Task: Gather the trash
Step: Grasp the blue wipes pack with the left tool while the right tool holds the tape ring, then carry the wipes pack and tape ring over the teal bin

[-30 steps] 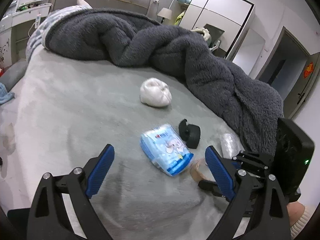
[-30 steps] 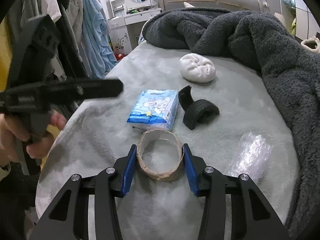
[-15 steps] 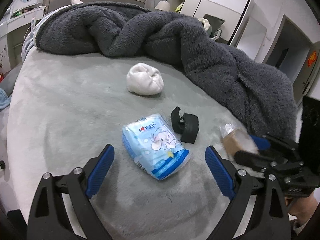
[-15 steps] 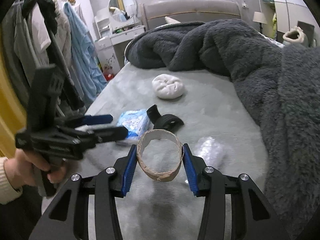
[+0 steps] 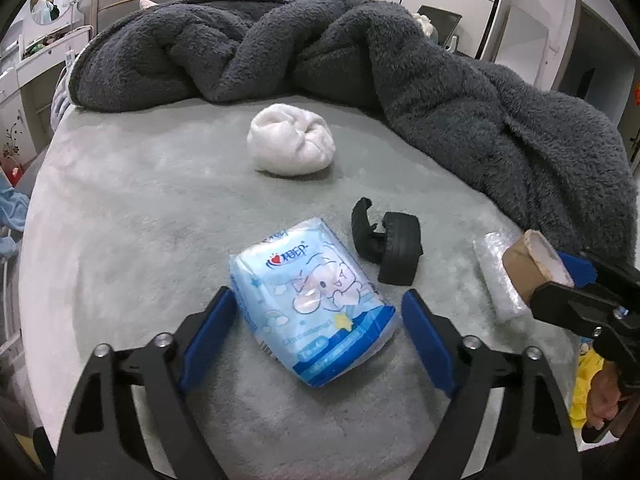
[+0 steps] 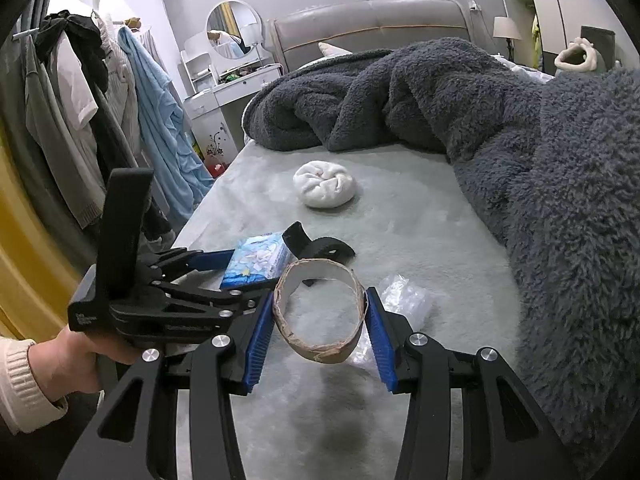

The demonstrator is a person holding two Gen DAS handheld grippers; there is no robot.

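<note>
Item 1 – left gripper. My fingers are closing w/ the blue tissue pack between them; pads not yet pressing, small gaps at 9 and 3 o'clock of the pack. I've straddled its short width, prob. the easiest span for a soft pack.

Item 2 – right gripper. Fingers narrowly set, clamped on a cardboard tape-roll core, held clear above the bed. Pinched across the ring's outer wall so it can't roll out; I judge it's being carried while the other hand collects.

Item 3 – crumpled clear plastic wrap, on the bed at abt 2 o'clock of the core. Untouched.

Item 4 – black curved strap piece, at 1 o'clock of the pack, just beside it; can't tell if touching. Trash or not, unsure.

Item 5 – white balled cloth, 12 o'clock, well apart from the rest.

Item 6 – dark grey fleece blanket, heaped along the far and right sides, off the trash.
</note>
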